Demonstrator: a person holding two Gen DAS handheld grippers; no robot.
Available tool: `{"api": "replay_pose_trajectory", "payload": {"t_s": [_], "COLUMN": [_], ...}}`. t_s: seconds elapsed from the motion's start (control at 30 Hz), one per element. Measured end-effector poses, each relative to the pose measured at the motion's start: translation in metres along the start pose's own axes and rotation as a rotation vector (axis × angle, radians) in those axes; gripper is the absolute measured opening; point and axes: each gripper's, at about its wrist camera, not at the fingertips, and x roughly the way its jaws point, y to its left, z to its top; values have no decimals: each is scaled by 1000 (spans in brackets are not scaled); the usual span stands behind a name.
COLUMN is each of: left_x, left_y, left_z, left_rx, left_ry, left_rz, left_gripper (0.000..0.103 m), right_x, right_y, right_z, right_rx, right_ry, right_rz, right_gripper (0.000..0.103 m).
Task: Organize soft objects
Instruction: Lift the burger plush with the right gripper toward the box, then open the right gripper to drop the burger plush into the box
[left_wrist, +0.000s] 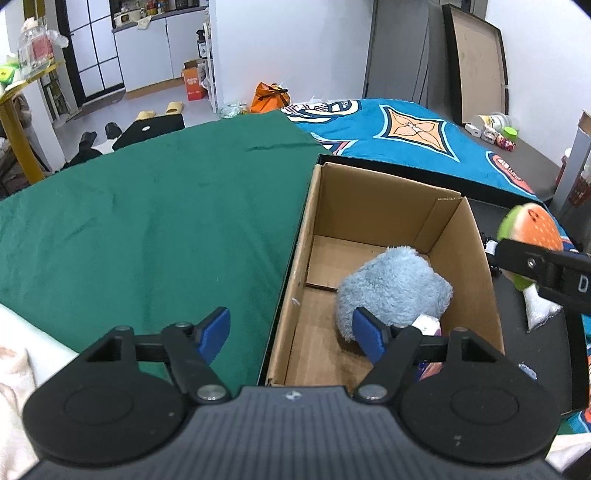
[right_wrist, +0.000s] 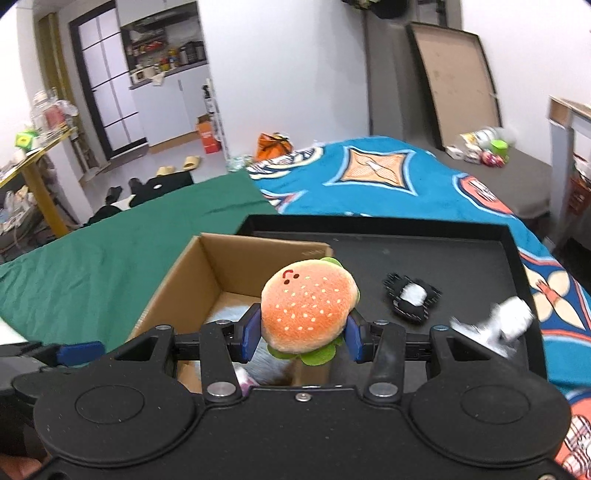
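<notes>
Above the cardboard box (right_wrist: 221, 266), the right claw (right_wrist: 301, 332) is clamped on a plush burger (right_wrist: 308, 304), presumably carried there to be dropped in. Inside the box lies a fluffy blue toy (left_wrist: 391, 288); the left claw (left_wrist: 291, 332) stands apart over the box's near corner, gripping nothing.

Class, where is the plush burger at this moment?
In the right wrist view the plush burger sits center frame, clamped in the right tool, above the near right corner of the cardboard box.
</notes>
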Motion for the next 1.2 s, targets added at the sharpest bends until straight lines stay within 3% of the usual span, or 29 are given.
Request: {"api": "replay_pose_trajectory", "payload": {"t_s": [0.2, 0.53, 0.67, 1.2], "left_x": [3, 12, 14, 14], "left_y": [6, 19, 23, 25], "left_z": [2, 3, 3, 2], "left_rx": [-28, -97, -117, -129], "left_ry": [1, 30, 35, 36], "left_rz": [-24, -62, -70, -71], "left_gripper": [60, 33, 27, 25], "right_x": [7, 18, 21, 19], "right_y": [18, 45, 54, 44], "right_z": [11, 28, 31, 16], "right_rx": [-35, -70, -73, -3], "right_ry": [6, 5, 4, 48], "right_rz": [34, 80, 110, 74], "right_gripper": [45, 46, 51, 67]}}
